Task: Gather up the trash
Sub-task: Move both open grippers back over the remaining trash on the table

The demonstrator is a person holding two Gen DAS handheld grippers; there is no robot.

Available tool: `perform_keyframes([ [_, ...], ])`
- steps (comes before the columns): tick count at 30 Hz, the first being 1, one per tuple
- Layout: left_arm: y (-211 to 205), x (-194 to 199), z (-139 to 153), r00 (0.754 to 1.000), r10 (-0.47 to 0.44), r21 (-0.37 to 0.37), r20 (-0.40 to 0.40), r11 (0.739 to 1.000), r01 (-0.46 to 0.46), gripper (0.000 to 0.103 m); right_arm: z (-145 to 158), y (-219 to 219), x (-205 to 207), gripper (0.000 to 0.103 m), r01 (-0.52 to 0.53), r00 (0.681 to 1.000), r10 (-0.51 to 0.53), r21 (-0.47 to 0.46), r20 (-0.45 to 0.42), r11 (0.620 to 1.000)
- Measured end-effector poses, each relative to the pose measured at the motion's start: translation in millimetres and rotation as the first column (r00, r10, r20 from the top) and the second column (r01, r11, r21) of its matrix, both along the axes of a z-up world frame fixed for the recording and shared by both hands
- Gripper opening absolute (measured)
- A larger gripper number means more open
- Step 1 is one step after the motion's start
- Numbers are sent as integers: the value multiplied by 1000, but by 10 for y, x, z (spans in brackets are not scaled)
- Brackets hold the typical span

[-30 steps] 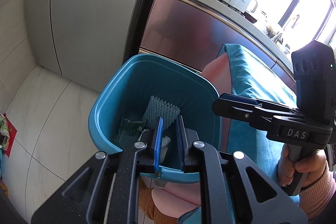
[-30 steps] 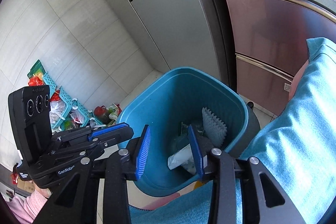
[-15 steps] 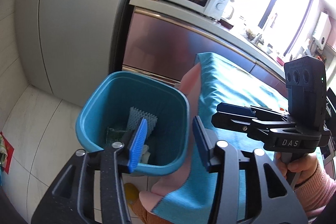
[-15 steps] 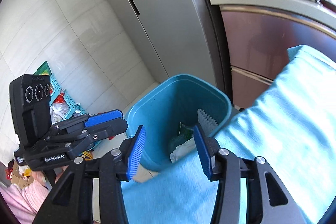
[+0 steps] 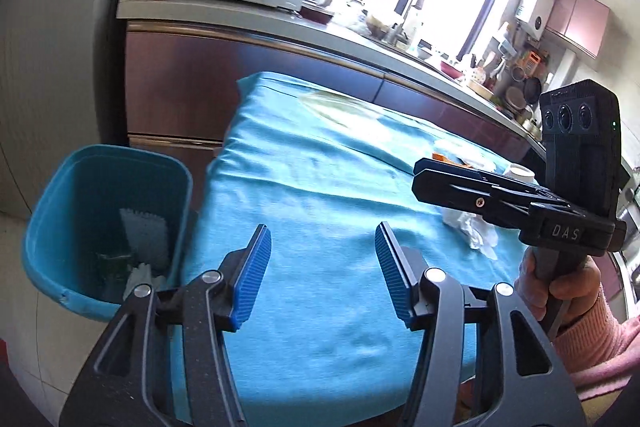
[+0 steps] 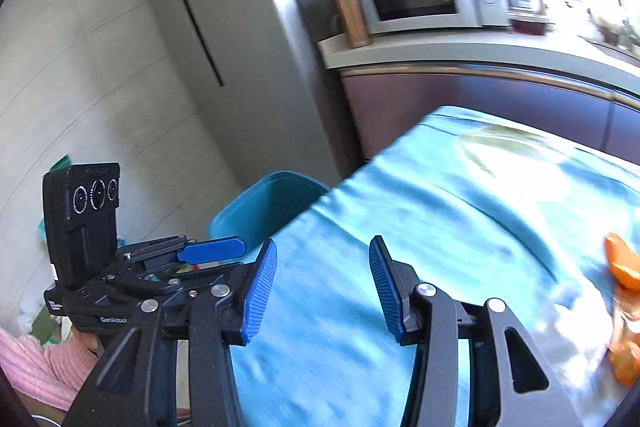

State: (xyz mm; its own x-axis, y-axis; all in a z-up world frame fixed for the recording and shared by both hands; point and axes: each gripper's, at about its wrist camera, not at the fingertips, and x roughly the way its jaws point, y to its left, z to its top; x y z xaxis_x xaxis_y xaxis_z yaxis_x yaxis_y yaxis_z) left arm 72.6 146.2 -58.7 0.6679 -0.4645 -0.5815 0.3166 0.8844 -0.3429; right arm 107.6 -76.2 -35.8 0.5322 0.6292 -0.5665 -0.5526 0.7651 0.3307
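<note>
Both grippers have swung away from the bin [image 5: 108,227] and back over the table [image 5: 320,195]; the left gripper [image 5: 322,271] and right gripper [image 6: 322,291] have jaws wide apart, empty. Crumpled tissue [image 5: 474,229] and orange peel [image 6: 622,265] await pickup next.

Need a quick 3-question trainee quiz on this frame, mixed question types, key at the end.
1. True or false: the left gripper is shut on a piece of trash.
2. Multiple choice: where does the blue bin stand relative to the table with the teal cloth?
A. On top of it
B. On the floor beside its end
C. Not in view
3. Fill in: the crumpled white tissue on the cloth lies just past the ____ gripper, as seen in the left wrist view.

Key: 1 false, both grippers are open and empty; 2 B; 3 right.
</note>
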Motion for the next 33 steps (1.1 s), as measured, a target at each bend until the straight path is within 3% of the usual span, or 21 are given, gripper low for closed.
perform_keyframes([
  [8,-805,20,-91,987,-156,0,-32,988,156,54,-83,-795,-245,46,202,979,-202,-12,8,979],
  [18,-1434,254,-145,965,-252,22,-70,967,254,54,-155,-1771,-388,46,447,895,-445,-60,32,893],
  [22,-1633,364,-171,956,-279,31,-86,959,282,54,-237,-1918,-376,46,468,884,-467,-82,30,880],
  [33,-2024,555,-254,947,-288,76,-142,951,300,54,-369,-1917,-278,46,442,896,-444,-157,27,883],
])
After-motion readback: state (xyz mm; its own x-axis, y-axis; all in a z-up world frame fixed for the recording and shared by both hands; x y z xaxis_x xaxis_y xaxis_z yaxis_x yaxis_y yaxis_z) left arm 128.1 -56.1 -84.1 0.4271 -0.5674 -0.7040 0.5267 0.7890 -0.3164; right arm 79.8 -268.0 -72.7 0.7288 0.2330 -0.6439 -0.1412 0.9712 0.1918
